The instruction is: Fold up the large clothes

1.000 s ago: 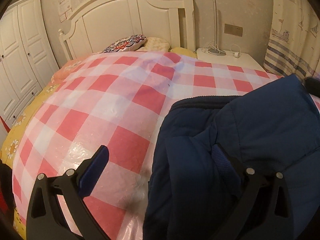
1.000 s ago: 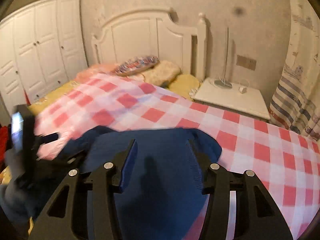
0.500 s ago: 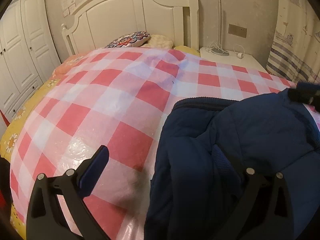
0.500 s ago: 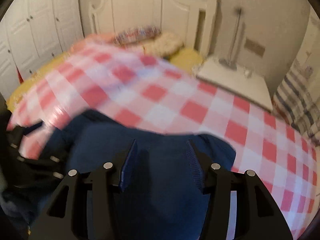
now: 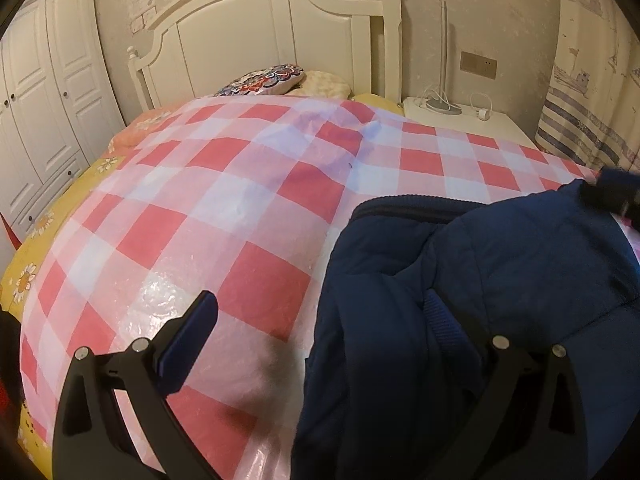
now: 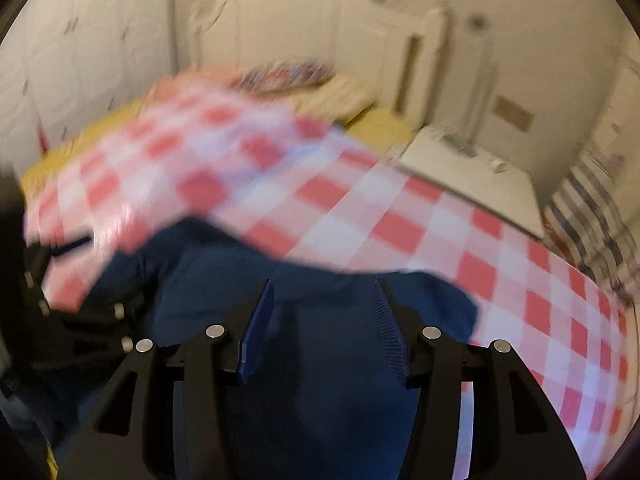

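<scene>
While the right wrist view is motion-blurred, the main layout reads clearly. A dark blue jacket (image 5: 500, 280) lies bunched on the near right part of the bed, on a red-and-white checked cover (image 5: 224, 216) with a glossy, plastic-like sheen.

Left gripper (image 5: 320, 316): spread wide. Its left finger (image 5: 188, 332) stands over bare cover, clear of the jacket. Its right finger sits against or in the jacket folds near a ribbed blue band (image 5: 440, 316); the tip is not distinguishable from the fabric, so contact cannot be confirmed. Nothing is clamped between the fingers.

Right gripper (image 6: 322, 320): fingers set moderately apart above the jacket (image 6: 320, 380), with blue fabric visible in the gap. Whether the pads (image 6: 256, 332) touch the cloth cannot be told. In the left view, this gripper shows only as a blurred dark shape (image 5: 612, 196) at the jacket's far right edge.

Surroundings: a white headboard (image 5: 256, 36) at the far end, a patterned pillow (image 5: 264, 80) below it, a white wardrobe (image 5: 44, 112) on the left, a white nightstand (image 5: 472, 124) on the right, and a yellow floral sheet (image 5: 36, 248) showing beyond the cover's left edge.
</scene>
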A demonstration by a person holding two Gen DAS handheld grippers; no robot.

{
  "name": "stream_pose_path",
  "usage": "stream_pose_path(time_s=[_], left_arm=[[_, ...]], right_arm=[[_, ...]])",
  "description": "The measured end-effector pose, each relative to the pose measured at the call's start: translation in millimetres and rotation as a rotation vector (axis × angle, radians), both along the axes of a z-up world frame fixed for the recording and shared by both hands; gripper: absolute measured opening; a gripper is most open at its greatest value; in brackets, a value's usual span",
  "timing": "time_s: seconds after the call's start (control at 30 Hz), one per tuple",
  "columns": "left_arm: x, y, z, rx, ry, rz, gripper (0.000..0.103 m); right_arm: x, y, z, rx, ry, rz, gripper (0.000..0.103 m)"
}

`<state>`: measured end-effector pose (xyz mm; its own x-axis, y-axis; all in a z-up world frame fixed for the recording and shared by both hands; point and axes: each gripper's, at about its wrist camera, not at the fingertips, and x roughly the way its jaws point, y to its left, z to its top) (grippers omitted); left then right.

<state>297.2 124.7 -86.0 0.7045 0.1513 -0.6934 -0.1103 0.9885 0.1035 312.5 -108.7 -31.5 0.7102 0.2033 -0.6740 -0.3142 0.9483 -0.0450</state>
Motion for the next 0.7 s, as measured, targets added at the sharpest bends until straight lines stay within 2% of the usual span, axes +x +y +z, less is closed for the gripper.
stream_pose_path(time_s=[0.07, 0.13, 0.17, 0.23, 0.33, 0.4, 0.47, 0.53, 0.57, 0.6, 0.63, 0.7], left_arm=[[-1, 0, 0, 0.004, -0.001, 0.001, 0.101], [-1, 0, 0, 0.002, -0.001, 0.001, 0.101], [-1, 0, 0, 0.003, 0.000, 0.001, 0.101], [-1, -1, -1, 0.003, 0.003, -0.001, 0.101], [-1, -1, -1, 0.002, 0.002, -0.001, 0.101], [-2, -1, 0, -0.007, 0.001, -0.002, 0.101], [-3, -1, 0, -0.008, 0.000, 0.000, 0.101], [-3, -1, 0, -0.007, 0.001, -0.001, 0.101], [-3, -1, 0, -0.007, 0.001, -0.001, 0.101], [-3, 0, 0, -0.007, 0.001, 0.001, 0.101], [-2, 0, -1, -0.006, 0.003, 0.001, 0.101], [-2, -1, -1, -0.006, 0.007, 0.001, 0.101]], right_arm=[[10, -13, -8, 0.004, 0.036, -0.043, 0.055], [24, -23, -39, 0.002, 0.130, -0.053, 0.060], [26, -26, -48, 0.030, 0.154, -0.039, 0.065], [28, -34, -54, 0.097, 0.172, -0.039, 0.065], [22, -24, -41, 0.033, 0.155, -0.043, 0.065], [3, -17, -20, 0.067, 0.082, -0.008, 0.065], [-18, -9, -9, 0.100, 0.049, 0.046, 0.065], [-33, 6, -11, 0.053, 0.057, 0.113, 0.065], [-38, 14, -17, 0.009, 0.067, 0.136, 0.065], [-43, 26, -29, -0.079, 0.064, 0.149, 0.066], [-46, 31, -35, -0.112, 0.040, 0.146, 0.066], [-45, 27, -38, -0.078, 0.048, 0.138, 0.067]])
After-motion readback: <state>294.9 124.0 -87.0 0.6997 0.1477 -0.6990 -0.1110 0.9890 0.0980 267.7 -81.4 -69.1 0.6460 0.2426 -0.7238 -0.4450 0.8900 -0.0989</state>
